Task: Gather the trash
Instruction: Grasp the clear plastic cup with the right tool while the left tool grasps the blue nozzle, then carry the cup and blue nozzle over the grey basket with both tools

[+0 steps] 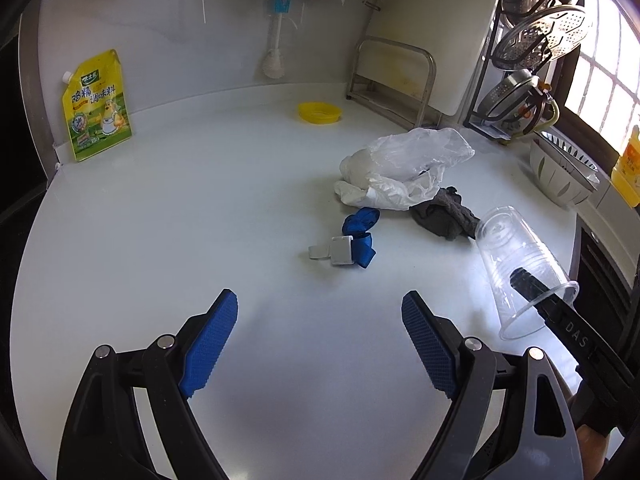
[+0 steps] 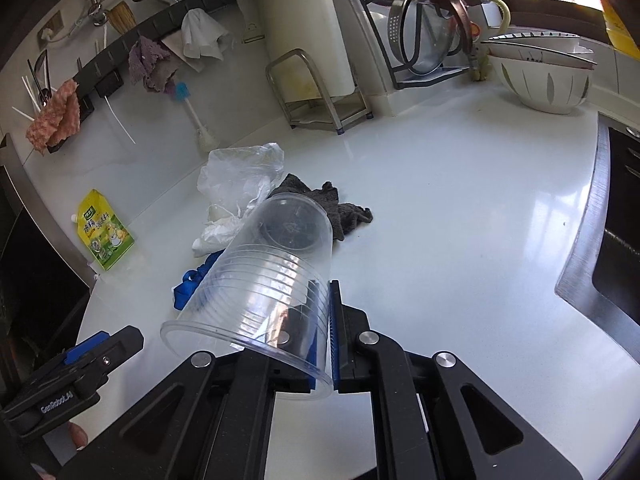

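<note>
Left tool (image 1: pixel 320 344) hanging wide open over bare white counter (image 1: pixel 200 220), blue pads well apart, nothing between them. Further left, yellow-green stand-up seasoning pouch (image 1: pixel 97 108) leaning at the back wall, probably not trash tbh. Small yellow plastic lid (image 1: pixel 319 112) sitting alone near the back. Around the middle, the loose pile: blue ribbon strap with a grey clip (image 1: pixel 352 240) nearest, crumpled clear plastic bag (image 1: pixel 404 168) behind it, dark grey rag (image 1: pixel 444 216) just beside the bag and touching it.

Over on the right, right tool (image 2: pixel 320 340) clamped on the wall of the clear ribbed plastic cup (image 2: pixel 264 280), one finger inside and one outside near the rim, cup tipped with its base pointing away, lifted off the counter by the look of it. White leaf-patterned bowls (image 2: pixel 540 84) and a pot-lid rack (image 2: pixel 424 32) way off right, not involved.

Guessing the step in hand: cup carried off to wherever the trash goes, no bin visible in either view. For doing it well: easy on the squeeze, thin wall likely to buckle or pop out. Wrist kept steady, since a single-wall pinch lets the cup swing. Free left tool best aimed at the bag next, pinching a bunched fold rather than a flat bit.
</note>
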Available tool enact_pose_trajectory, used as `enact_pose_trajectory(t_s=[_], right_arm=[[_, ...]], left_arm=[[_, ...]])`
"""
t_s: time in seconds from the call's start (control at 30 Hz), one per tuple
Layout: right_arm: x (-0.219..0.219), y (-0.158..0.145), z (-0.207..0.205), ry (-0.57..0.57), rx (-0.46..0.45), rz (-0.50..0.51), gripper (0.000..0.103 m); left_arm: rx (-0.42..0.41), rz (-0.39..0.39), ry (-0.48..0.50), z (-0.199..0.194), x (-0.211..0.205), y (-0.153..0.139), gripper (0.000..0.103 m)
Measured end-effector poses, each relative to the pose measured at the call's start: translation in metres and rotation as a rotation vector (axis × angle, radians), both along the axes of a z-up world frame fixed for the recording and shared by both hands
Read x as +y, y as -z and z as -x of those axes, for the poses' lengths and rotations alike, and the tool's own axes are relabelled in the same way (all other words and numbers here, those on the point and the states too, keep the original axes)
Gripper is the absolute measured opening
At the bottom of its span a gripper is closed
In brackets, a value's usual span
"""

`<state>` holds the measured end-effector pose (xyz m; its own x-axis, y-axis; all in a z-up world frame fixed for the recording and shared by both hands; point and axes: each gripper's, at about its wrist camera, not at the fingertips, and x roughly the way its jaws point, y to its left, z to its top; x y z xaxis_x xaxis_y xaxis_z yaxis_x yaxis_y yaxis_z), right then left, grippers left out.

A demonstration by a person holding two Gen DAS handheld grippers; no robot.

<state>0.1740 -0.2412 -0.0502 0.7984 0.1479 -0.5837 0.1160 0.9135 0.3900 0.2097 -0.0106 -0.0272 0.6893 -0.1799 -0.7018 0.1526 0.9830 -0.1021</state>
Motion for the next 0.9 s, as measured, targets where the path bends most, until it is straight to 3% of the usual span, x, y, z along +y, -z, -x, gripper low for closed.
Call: enact_pose_trajectory(t_s=[0.5, 0.63, 0.77, 0.9], right_arm=[[-0.032, 0.002, 0.028, -0.02, -0.022, -0.044, 0.005], [-0.035, 0.006, 0.03, -0.026, -0.013, -0.058, 0.005], [-0.037, 0.009, 0.032, -0.025, -0.007, -0.064, 0.005], [-0.038, 0.008, 0.037, -0.02, -0.009, -0.063, 0.005]], left_arm=[[0.063, -0.057, -0.06, -0.06, -0.038, 0.021, 0.08], [0.083, -0.077, -0.064, -0.068, -0.044, 0.025, 0.063], [0.1, -0.076, -0.047, -0.069, -0.047, 0.028, 0.022], [0.111, -0.038, -0.033, -0.062, -0.044, 0.027, 0.015]])
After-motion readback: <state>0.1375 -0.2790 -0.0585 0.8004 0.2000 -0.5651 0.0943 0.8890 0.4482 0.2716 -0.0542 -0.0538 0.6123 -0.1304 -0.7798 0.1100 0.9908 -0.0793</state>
